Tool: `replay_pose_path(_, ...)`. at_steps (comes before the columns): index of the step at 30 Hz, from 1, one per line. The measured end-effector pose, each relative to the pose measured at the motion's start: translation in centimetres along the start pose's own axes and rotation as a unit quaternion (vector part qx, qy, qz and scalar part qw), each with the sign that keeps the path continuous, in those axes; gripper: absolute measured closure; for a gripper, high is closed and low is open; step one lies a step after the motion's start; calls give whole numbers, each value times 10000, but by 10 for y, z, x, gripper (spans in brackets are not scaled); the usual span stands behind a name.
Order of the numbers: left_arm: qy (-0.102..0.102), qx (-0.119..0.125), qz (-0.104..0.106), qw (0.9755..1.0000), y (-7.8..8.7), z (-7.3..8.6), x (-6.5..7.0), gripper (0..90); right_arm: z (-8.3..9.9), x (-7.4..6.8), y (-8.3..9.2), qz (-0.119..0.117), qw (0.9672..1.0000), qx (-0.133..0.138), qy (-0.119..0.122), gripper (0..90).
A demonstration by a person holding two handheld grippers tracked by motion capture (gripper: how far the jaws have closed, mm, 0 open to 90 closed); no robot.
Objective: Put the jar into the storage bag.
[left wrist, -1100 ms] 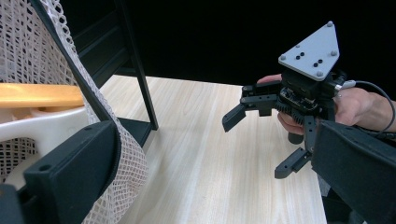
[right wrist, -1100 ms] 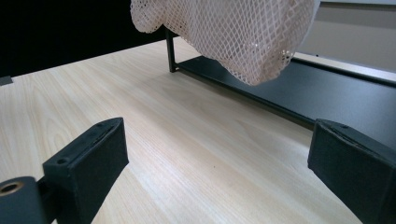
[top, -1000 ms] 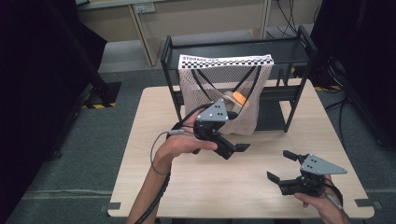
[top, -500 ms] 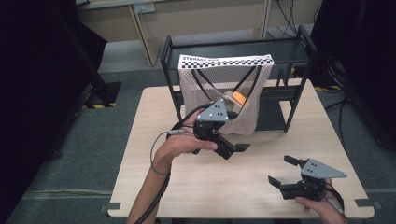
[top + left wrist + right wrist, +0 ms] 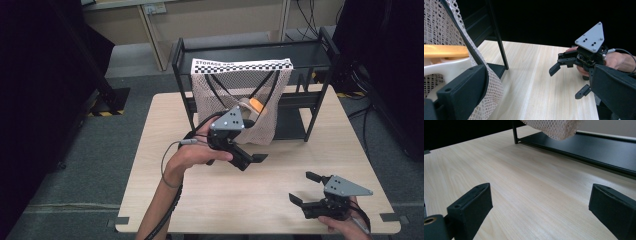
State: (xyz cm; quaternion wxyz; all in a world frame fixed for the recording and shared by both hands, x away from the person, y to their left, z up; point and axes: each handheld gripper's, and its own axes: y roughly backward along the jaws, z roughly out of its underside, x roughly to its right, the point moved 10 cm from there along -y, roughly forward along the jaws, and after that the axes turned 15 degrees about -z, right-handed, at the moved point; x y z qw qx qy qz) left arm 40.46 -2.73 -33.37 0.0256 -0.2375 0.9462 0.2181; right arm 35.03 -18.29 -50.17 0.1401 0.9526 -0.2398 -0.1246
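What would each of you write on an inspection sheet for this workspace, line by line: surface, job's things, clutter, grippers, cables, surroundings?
Surface: light wooden table, bare in front.
Job's things: white mesh bag hangs from a black rack at the table's far side; inside it lie a white item with an orange part. What they are cannot be told.
Clutter: nothing seen.
Grippers: left gripper beside the bag's lower edge, jaws apart, one jaw against the mesh in the left gripper view; right gripper near the front right corner, jaws wide open, holding nothing.
Cables: a dark cable loops by the left wrist.
Surroundings: grey floor, dark panels at both sides.
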Motion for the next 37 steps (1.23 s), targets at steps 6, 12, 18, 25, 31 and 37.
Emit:
replay_pose_path(6, -5, 2, 5, 10000, 0, 0, 0, 2, 6, 1, 3, 28, 10000, -11, -67, 52)
replay_pose_path(12, -4, 5, 11, 10000, 1, 0, 0, 2, 9, 0, 7, 50, 9999, 3, -108, 53)
replay_pose_path(18, -1, 10, 7, 10000, 1, 0, 0, 1, 11, -1, 9, 58, 9999, 17, -125, 53)
replay_pose_path(25, -2, 2, 4, 10000, 1, 0, 0, 1, 12, 0, 11, 81, 9999, 25, -149, 53)
replay_pose_path(31, -1, 0, 2, 10000, 0, 0, 0, 1, 12, 0, 11, 83, 9999, 29, -149, 53)
replay_pose_path(37, -6, -4, 8, 10000, 0, 0, -1, 2, 13, 1, 12, 92, 9998, 34, -154, 53)
